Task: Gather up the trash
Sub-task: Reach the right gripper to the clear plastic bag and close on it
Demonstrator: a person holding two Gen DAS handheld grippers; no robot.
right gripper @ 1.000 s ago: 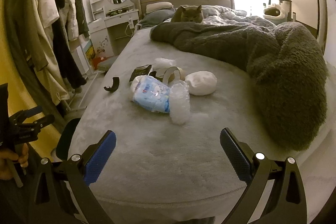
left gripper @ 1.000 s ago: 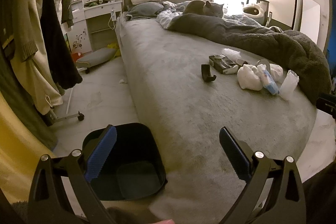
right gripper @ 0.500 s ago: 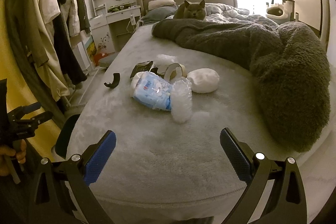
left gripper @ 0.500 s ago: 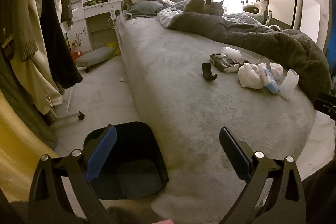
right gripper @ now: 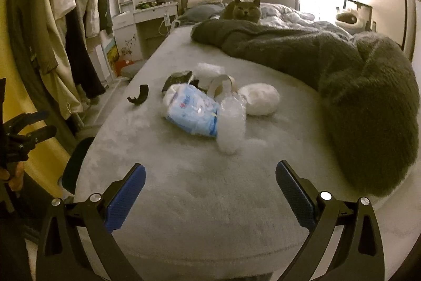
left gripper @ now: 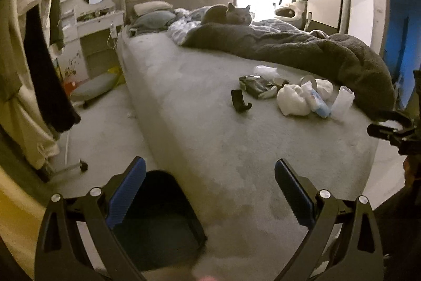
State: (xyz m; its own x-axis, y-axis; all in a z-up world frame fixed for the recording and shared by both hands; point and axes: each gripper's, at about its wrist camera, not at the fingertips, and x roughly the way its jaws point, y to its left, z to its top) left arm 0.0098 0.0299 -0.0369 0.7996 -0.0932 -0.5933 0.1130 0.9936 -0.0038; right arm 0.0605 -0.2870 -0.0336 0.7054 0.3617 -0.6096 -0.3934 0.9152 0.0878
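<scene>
The left gripper (left gripper: 210, 188) hangs spread wide and holding nothing, above the foot corner of the grey bed (left gripper: 200, 138) and the black plastic bin (left gripper: 158, 223) standing on the floor beside that corner. The right gripper (right gripper: 210, 188) is likewise spread and empty over the bed's foot edge. The trash lies clustered mid-bed: a blue-and-white crumpled plastic wrapper (right gripper: 192, 109) touching a clear bubble-wrap pouch (right gripper: 231, 125), a white wad (right gripper: 259, 99) just beside them, a dark flat packet (right gripper: 177, 79) behind, and a black curved plastic piece (right gripper: 139, 95) apart toward the left edge. A grey cat (right gripper: 243, 8) sits near the headboard.
</scene>
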